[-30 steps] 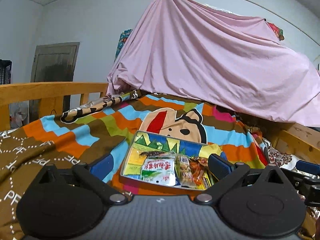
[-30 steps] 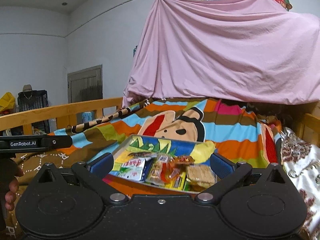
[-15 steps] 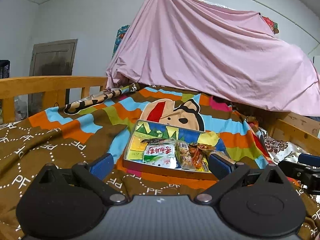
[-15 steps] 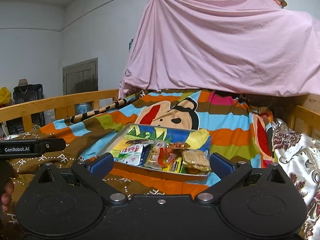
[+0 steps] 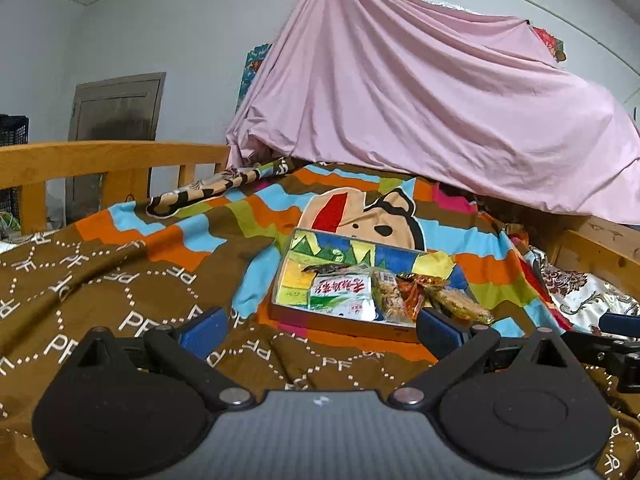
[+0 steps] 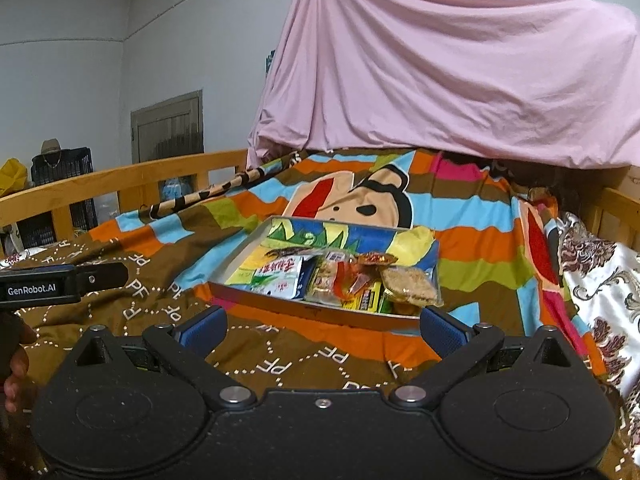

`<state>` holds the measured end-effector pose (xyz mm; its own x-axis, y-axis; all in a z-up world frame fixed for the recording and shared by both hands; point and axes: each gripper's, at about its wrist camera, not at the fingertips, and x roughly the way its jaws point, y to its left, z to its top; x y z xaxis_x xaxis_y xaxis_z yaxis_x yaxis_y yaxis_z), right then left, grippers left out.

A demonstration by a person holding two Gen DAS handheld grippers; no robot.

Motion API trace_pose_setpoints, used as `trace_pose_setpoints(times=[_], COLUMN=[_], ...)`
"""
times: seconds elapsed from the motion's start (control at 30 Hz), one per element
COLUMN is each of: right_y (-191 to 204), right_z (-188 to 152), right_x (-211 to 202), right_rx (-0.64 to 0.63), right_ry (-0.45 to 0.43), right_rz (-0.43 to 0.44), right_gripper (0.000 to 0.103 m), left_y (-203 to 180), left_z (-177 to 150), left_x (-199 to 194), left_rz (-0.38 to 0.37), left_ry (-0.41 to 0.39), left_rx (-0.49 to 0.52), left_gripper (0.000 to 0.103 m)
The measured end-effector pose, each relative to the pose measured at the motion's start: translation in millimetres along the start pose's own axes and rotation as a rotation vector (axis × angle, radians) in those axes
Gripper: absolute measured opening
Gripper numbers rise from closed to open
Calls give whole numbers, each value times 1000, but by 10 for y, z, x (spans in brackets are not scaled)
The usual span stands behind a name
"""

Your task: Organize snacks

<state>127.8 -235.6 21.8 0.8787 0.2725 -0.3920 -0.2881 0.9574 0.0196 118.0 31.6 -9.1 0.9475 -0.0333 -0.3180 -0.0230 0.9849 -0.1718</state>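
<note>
The fingers of our left gripper (image 5: 320, 330) stand spread wide and hold nothing, and those of our right gripper (image 6: 322, 326) are spread and empty likewise; both hang low over the brown printed part of the blanket (image 5: 120, 280) on the bed. Just beyond the fingertips lies the task's thing: a shallow rectangular tray (image 6: 280, 300) with a thin rigid rim and a bright printed floor, resting slightly tilted on the soft cover. The snack packets (image 6: 340, 280) lie gathered at its near right end, some overlapping: a white-and-green pouch (image 5: 340, 292), glossy clear wrappers, and a flat round cake in film (image 6: 408, 286). This layout fits either packets already collected or a heap awaiting sorting, so we prescribe no specific move. For any grasp here, we judge that slick film crumples and slips; pinch a sealed edge rather than the brittle contents, and avoid pressing the tray into the yielding bedding. Farther back, the striped cartoon print meets the wooden rail (image 5: 100, 156) and a draped pink sheet (image 5: 420, 120).
</note>
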Motion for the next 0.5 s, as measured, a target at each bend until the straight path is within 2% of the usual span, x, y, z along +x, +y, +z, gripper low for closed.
trace_pose_setpoints(times=[0.2,0.5], right_y=[2,8], right_z=[-68,-133], right_x=[83,168], right_rx=[7,10], right_ry=[32,76], right_rz=[-9,-22], right_gripper=[102,102], left_y=[32,-46], left_z=[-81,-164], left_x=[50,46], left_rz=[14,11], left_ry=[17,32], left_rx=[0,58], left_gripper=[103,103])
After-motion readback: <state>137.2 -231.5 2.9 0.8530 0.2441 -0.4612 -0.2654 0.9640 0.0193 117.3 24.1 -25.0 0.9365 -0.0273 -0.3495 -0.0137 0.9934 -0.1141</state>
